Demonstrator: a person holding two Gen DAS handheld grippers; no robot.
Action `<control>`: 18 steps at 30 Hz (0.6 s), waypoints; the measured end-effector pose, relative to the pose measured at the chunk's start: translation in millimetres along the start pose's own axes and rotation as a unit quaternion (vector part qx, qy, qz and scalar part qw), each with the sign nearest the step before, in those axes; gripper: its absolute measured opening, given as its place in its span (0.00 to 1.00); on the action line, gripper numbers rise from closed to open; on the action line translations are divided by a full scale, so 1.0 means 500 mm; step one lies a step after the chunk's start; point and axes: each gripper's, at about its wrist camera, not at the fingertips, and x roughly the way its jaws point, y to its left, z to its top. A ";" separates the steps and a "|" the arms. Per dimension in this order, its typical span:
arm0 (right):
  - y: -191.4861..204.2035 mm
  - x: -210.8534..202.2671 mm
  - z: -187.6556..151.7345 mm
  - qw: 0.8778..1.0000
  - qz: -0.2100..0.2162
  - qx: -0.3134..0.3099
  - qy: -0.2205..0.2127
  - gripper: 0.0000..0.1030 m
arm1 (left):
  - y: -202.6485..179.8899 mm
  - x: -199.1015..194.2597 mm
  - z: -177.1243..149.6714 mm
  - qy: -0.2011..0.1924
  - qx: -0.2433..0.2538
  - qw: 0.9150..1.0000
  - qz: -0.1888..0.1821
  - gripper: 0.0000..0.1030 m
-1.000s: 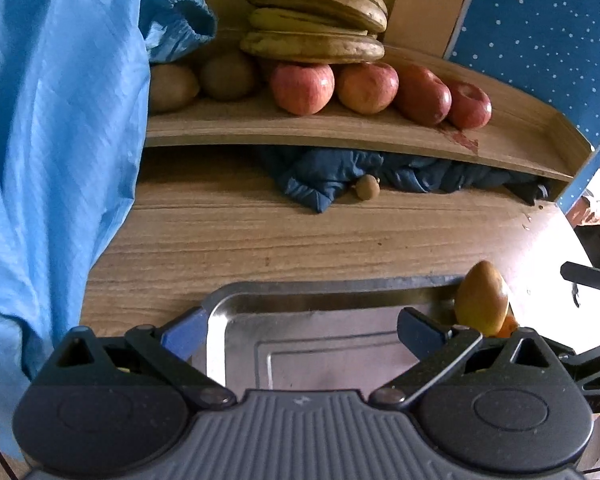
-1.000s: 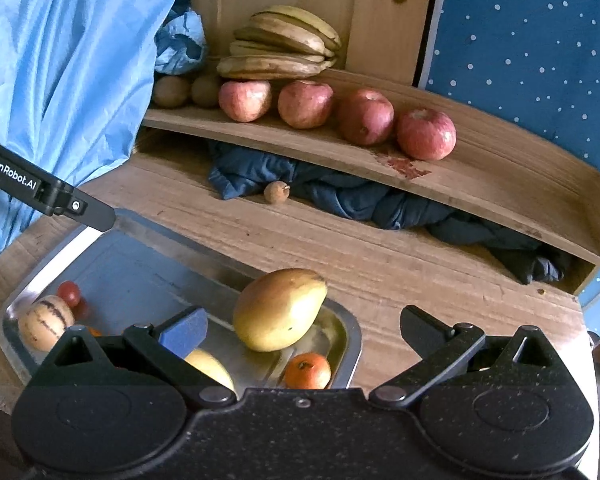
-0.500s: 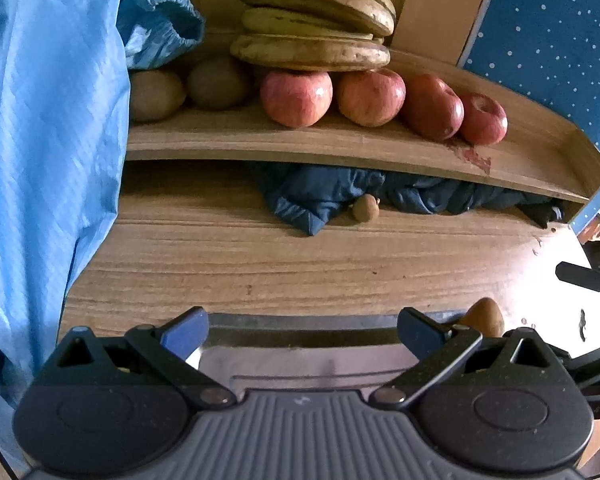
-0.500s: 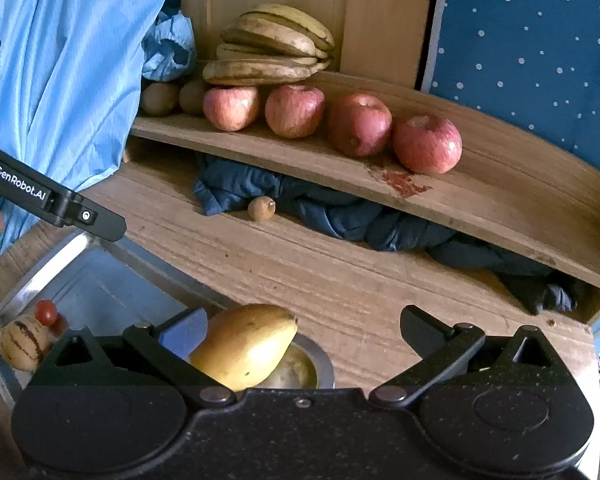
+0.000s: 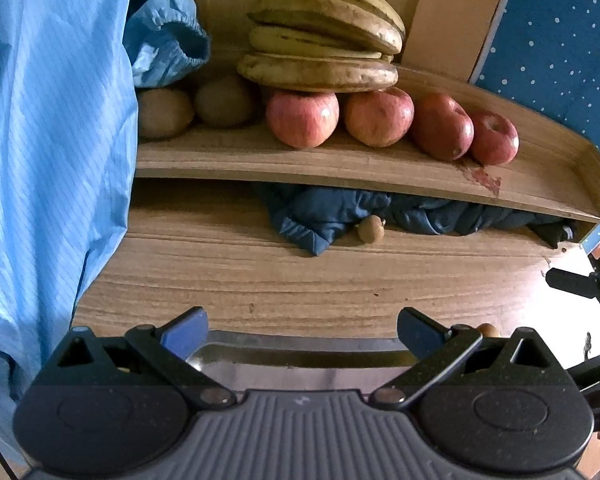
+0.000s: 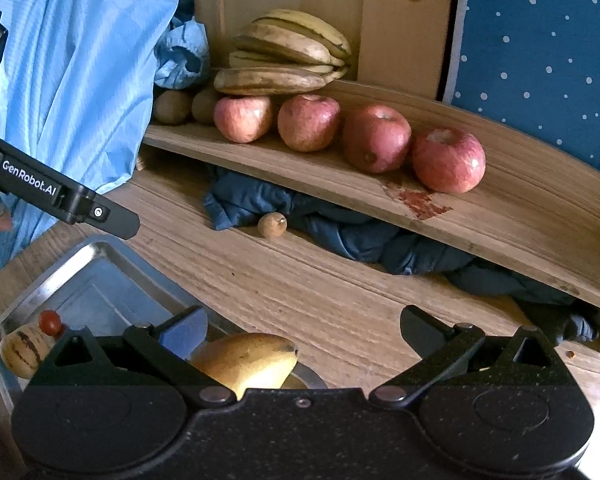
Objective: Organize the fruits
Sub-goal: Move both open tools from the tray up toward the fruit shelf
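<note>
Both views sit low on their grippers, looking forward between two spread fingers toward a wooden shelf (image 5: 340, 168) at the back of the table (image 5: 300, 272). The left wrist camera faces the shelf almost square-on, close above the near rim of a metal tray (image 5: 300, 346). The right wrist camera looks from further right and angles leftward, so the shelf (image 6: 500, 216) runs diagonally — its tray (image 6: 80, 252) lies lower left. Both share the bananas (image 5: 324, 40) (image 6: 284, 56), the four apples (image 5: 302, 118) (image 6: 242, 118) and the dark blue cloth (image 5: 320, 216) (image 6: 244, 200). Each camera catches the other gripper at its frame's edge.
</note>
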 end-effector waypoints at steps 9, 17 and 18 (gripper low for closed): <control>0.006 0.012 0.007 1.000 0.000 -0.001 -0.001 0.99 | -0.018 0.007 0.018 -0.004 0.014 1.000 0.000 1.00; 0.016 0.034 0.023 1.000 -0.011 -0.004 -0.004 0.99 | -0.021 0.024 0.037 -0.006 0.024 1.000 -0.012 1.00; 0.018 0.036 0.025 1.000 -0.011 -0.005 -0.004 0.99 | -0.020 0.027 0.039 -0.004 0.025 1.000 -0.014 1.00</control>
